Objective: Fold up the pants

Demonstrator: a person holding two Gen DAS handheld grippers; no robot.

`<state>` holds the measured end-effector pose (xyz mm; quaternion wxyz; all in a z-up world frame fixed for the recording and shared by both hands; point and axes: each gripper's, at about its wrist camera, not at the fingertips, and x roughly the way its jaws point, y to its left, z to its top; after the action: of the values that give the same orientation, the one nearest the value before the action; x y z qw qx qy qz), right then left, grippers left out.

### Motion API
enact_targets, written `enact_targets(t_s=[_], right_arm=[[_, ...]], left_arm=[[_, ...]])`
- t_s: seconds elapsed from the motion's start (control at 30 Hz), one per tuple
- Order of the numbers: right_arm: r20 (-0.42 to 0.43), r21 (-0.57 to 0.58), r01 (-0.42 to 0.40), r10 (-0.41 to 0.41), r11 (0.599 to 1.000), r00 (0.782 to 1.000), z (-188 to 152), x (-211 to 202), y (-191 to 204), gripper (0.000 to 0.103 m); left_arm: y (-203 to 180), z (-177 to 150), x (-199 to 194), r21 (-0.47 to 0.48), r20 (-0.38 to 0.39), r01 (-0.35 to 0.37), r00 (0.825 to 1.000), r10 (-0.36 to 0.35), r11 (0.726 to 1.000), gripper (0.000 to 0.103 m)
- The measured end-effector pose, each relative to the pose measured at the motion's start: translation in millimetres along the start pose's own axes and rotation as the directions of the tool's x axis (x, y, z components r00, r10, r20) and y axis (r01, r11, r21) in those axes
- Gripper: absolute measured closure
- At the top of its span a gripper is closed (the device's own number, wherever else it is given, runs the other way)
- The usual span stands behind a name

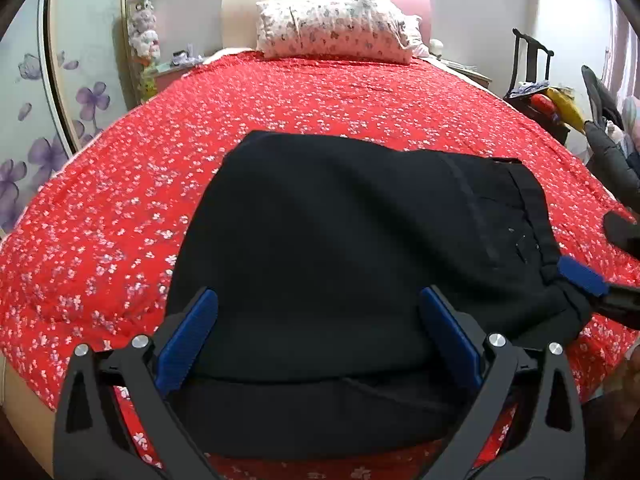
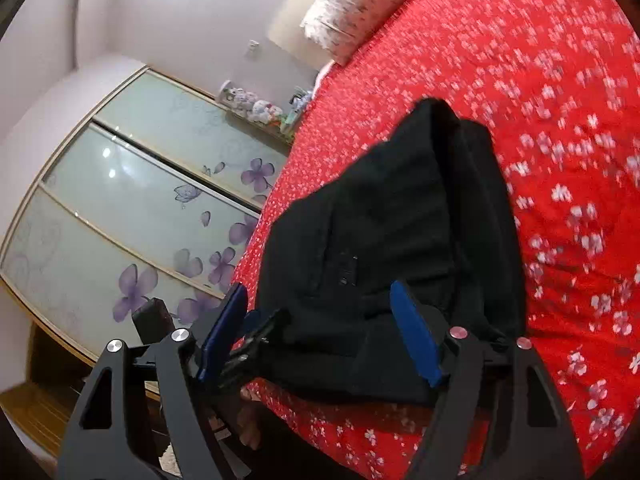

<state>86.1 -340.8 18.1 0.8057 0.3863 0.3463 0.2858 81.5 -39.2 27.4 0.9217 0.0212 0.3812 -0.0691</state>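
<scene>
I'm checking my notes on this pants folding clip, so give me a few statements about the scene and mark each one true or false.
1. The black pants lie folded on a red floral bedspread. True.
2. The left hand-held gripper is clamped shut on the pants. False: its jaws stand wide open over the cloth.
3. A floral pillow sits at the head of the bed. True.
4. The wardrobe doors are decorated with yellow stars. False: they show purple flowers.
5. The right hand-held gripper is open. True.

A red flowered bed (image 1: 280, 104) carries folded black pants (image 1: 340, 220) and a pillow (image 1: 336, 30).
</scene>
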Motion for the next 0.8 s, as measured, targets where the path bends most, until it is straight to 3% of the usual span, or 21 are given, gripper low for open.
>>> enact_targets(t_s=[0.1, 0.33, 0.5, 0.63, 0.8], right_arm=[[0.062, -0.087, -0.003, 0.009, 0.996, 0.998, 2.2, -8.4, 15.1, 0.019], [0.098, -0.048, -0.046, 0.05, 0.998, 0.994, 18.3, 8.2, 12.2, 0.019], [0.052, 0.006, 0.082, -0.082, 0.997, 0.995, 19.1, 27.9, -4.5, 0.016], [0.068, 0.009, 0.077, -0.078, 0.997, 0.995, 18.5, 24.9, -9.2, 0.016], [0.065, -0.025, 0.083, -0.081, 0.996, 0.995, 14.9, 23.3, -4.4, 0.016]], left_arm=[[7.0, 6.6, -5.9, -0.033, 0.009, 0.029, 1.0, -0.029, 0.999, 0.002], [-1.6, 26.9, -10.0, 0.063, 0.062, -0.068, 0.996, 0.064, 0.996, 0.002], [-5.6, 36.1, 8.1, 0.124, 0.05, -0.123, 0.992, 0.118, 0.985, 0.002], [8.5, 31.9, 26.1, 0.062, -0.009, -0.06, 0.998, 0.061, 0.996, 0.002], [12.1, 29.7, 23.5, 0.062, -0.004, -0.06, 0.998, 0.061, 0.996, 0.002]])
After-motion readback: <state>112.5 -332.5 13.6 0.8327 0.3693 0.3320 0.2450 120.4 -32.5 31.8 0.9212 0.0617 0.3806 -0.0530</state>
